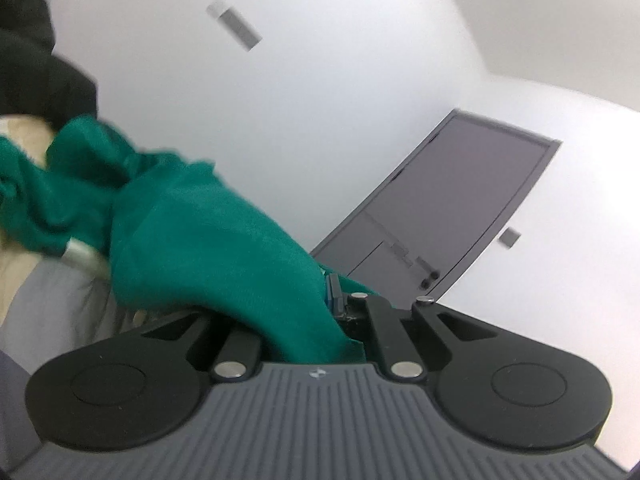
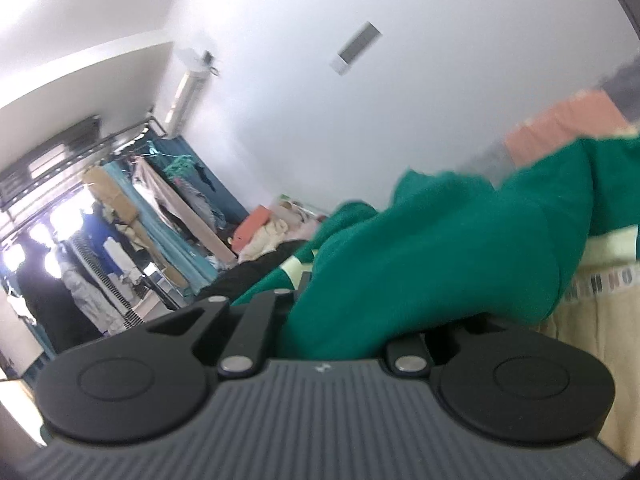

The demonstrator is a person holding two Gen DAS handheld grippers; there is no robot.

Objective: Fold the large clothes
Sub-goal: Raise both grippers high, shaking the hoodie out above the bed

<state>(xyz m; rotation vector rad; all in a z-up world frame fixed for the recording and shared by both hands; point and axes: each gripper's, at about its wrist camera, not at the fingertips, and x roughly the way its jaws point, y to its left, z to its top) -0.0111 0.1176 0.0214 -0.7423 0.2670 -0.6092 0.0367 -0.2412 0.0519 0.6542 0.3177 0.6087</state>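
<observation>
Two tilted fisheye views look forward from handheld grippers, each lifted to face a room rather than a work surface.

In the left wrist view, the left gripper is closed on a green garment. The cloth is pinched between the fingers; a sliver of blue fingertip shows beside the fabric. From the jaws the green knit trails up and to the left in a loose, blurred fold, across a pale cream cloth and a grey fabric at the left edge. A person's dark sleeve fills the upper left corner. Behind is a white wall with a grey door, which appears slanted because the camera is rolled.

In the right wrist view, the right gripper is clamped on another part of the same green garment. The fabric bunches thickly over and between the fingers, hiding the tips, and spreads to the right, where a pale yellow stripe crosses it. Cream fabric with a printed band lies under it on the right. An orange-pink cloth shows blurred beyond. At the left, a clothes rack holds hanging garments before a bright window. A heap of mixed clothes lies against the white wall.
</observation>
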